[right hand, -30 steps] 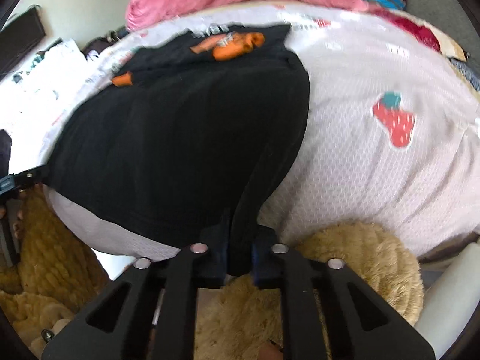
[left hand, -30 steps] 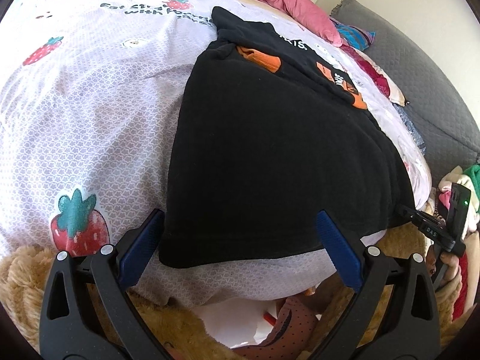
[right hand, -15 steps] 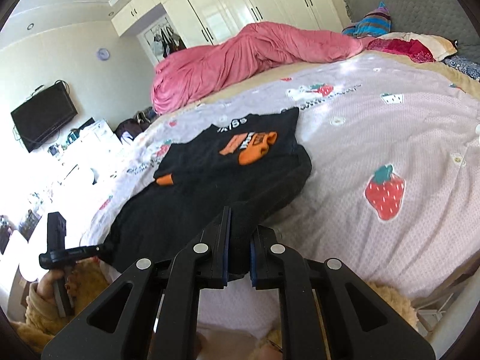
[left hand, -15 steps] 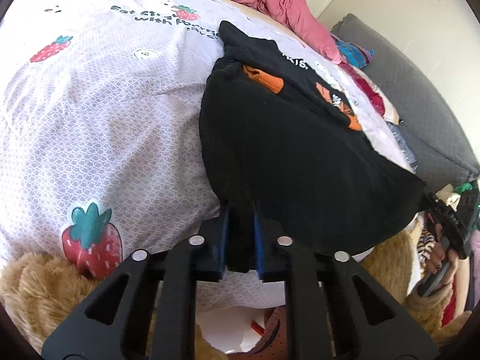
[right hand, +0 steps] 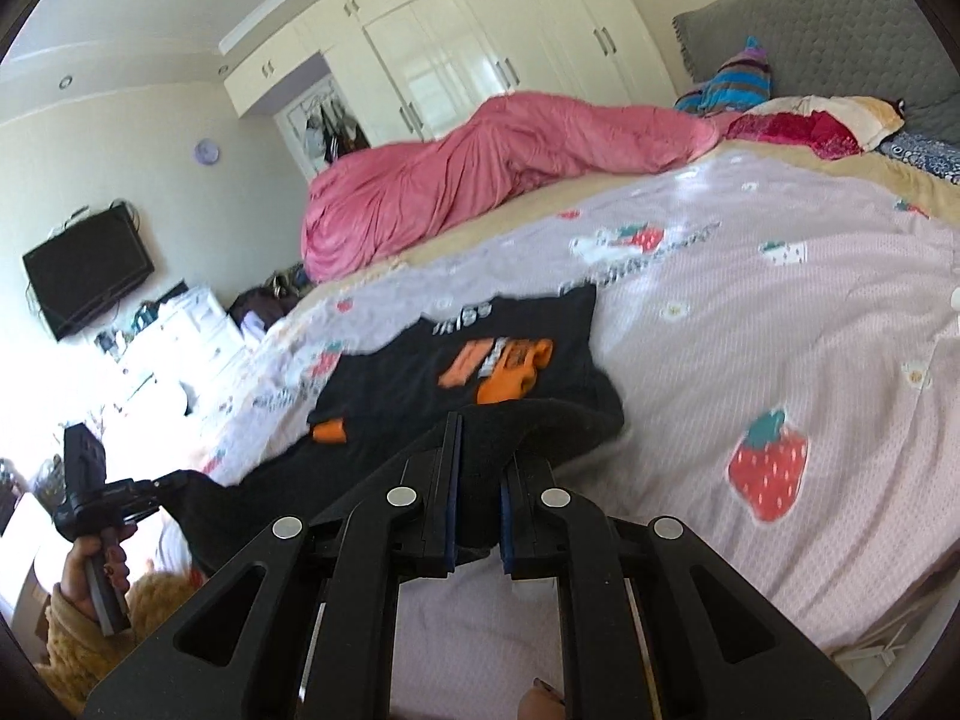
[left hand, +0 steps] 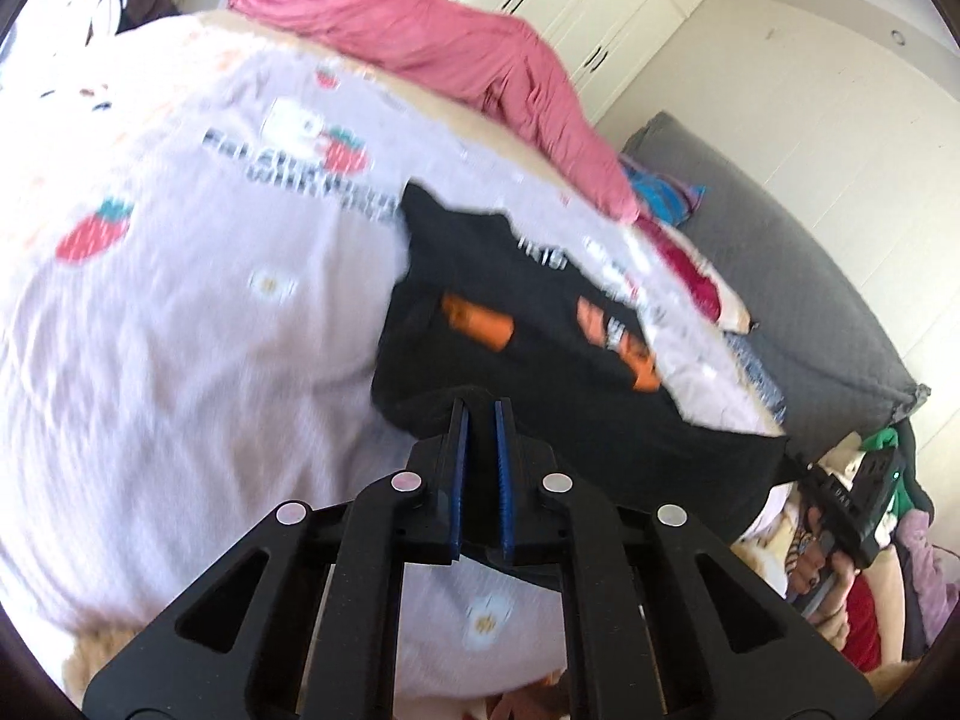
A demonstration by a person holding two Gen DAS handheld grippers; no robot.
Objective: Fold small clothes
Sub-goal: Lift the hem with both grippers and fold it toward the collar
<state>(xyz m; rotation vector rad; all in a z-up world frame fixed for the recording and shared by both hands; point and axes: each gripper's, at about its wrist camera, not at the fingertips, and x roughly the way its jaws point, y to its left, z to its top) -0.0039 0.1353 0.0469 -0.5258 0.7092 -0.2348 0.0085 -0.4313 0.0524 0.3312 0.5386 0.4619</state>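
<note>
Bed [right hand: 810, 312]: fills most of both views, spread with a pale lilac bedcover [left hand: 180, 360] printed with red strawberries, small daisies and a line of dark lettering, too smeared to read in either view

Pink duvet [right hand: 492, 168]: bunched in a long heap across the far side of the bed, before white wardrobe doors [right hand: 480, 60]

Grey headboard [left hand: 798, 300]: padded, along the right edge in the left wrist view; striped blue cloth [right hand: 729, 81] and a red-and-cream pillow [right hand: 810, 126] lie at its foot

Television [right hand: 90, 270]: black, wall-mounted, left of the right wrist view, above a cluttered white dresser

Black T-shirt [right hand: 480, 360]: lies on the bedcover near the bed's near edge, far part flat and print side up, near hem lifted off the bed and drawn taut between the two grippers. Orange graphic with white detail on the chest; a short row of white characters above it, legible only as blurred strokes

Left gripper [left hand: 480, 420]: black frame, blue-padded fingers drawn close together, pinching a fold of the T-shirt's near hem at one corner

Right gripper [right hand: 480, 438]: same build, fingers nearly closed, clamping a thick bunch of the black hem at the other corner

Gripper body seen at the right edge of the left wrist view carries small pale lettering, too small to read
</note>
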